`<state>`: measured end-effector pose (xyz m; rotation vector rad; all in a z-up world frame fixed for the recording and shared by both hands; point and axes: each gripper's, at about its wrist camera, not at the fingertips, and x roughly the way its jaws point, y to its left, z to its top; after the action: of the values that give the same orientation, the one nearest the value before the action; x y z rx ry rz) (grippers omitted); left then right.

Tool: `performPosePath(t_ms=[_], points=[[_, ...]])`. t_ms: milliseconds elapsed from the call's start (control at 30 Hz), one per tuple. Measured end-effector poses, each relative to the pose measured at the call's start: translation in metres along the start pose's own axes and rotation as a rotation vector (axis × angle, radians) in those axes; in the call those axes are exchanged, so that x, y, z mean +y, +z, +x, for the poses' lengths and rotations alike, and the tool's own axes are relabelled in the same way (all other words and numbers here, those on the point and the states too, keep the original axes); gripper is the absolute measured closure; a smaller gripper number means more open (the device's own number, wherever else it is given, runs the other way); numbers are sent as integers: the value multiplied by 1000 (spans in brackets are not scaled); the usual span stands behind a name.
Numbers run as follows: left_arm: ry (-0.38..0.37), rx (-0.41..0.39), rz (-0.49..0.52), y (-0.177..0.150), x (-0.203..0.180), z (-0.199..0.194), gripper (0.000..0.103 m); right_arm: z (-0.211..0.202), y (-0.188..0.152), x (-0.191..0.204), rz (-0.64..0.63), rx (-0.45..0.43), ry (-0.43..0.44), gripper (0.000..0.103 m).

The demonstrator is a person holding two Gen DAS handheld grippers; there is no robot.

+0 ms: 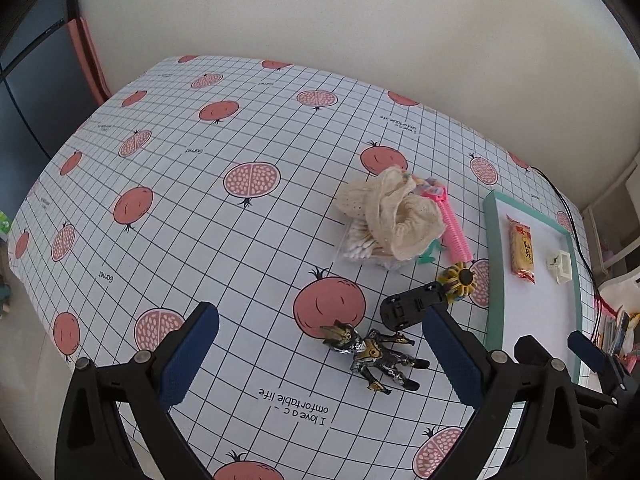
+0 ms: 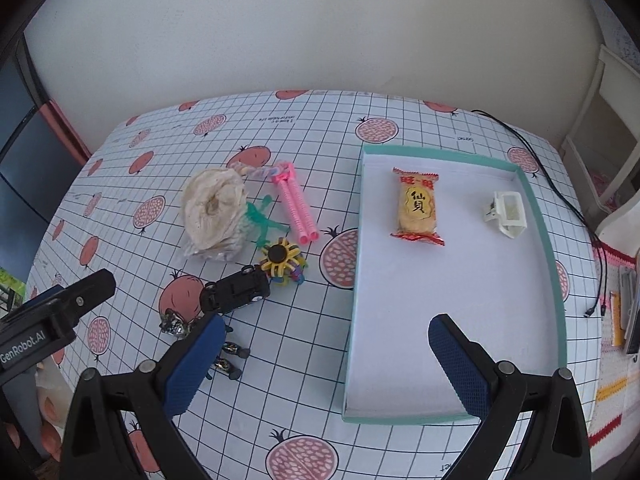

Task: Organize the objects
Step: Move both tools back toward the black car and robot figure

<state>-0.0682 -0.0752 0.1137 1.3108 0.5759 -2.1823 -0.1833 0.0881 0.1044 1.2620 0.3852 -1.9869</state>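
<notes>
So the sorting looks partway done: 2 things are already sat in the teal tray [image 2: 558, 264], a rice cracker packet [image 2: 417, 207] and a small white clip [image 2: 505, 213], well apart from each other. Everything else is left in a loose pile on the pomegranate tablecloth [image 1: 192, 184], just left of the tray.

What's still out there:
- an armored action figure [image 1: 370, 354], lying flat, nearest the front edge
- a black toy car [image 2: 236, 291], tipped over with its underside showing, touching a yellow flower-shaped toy [image 2: 279, 260]
- a pink ridged tube toy [image 2: 295, 204]
- a cream mesh cloth [image 1: 390, 214] heaped on top of a bag of cotton swabs [image 1: 360, 246], with a green stretchy figure [image 2: 262, 220] poking out beside it

The step in hand is probably picking the next item. The left gripper [image 1: 320, 360] is held wide apart with nothing in it, and the action figure is framed right between its fingers, not touched as far as can be told. So a drop down and a squeeze on the figure's torso would be called for next, then a carry across to the tray. It's thin and lying flat, so the pads would have to be brought low to the cloth.

The right gripper [image 2: 326, 364] is spread wide too, empty, hung over the tray's near left wall. Nothing is being touched by it.
</notes>
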Motion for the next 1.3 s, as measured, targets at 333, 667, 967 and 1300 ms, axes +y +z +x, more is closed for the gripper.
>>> performPosePath(t_ms=[333,667,967,1300], points=[[61,67,-49,-11,0,28,2,21,5,-2,56,-3,-1,0],[91,174,-34,-29,-26,66,2,30,5,-19,92,2,-42,0],[82,201,-30,-38,-50,88,2,31,4,-21,80,3,-61,0],[139,212,5,-42,-55,98,2,35,2,-16,65,10,-53,0]])
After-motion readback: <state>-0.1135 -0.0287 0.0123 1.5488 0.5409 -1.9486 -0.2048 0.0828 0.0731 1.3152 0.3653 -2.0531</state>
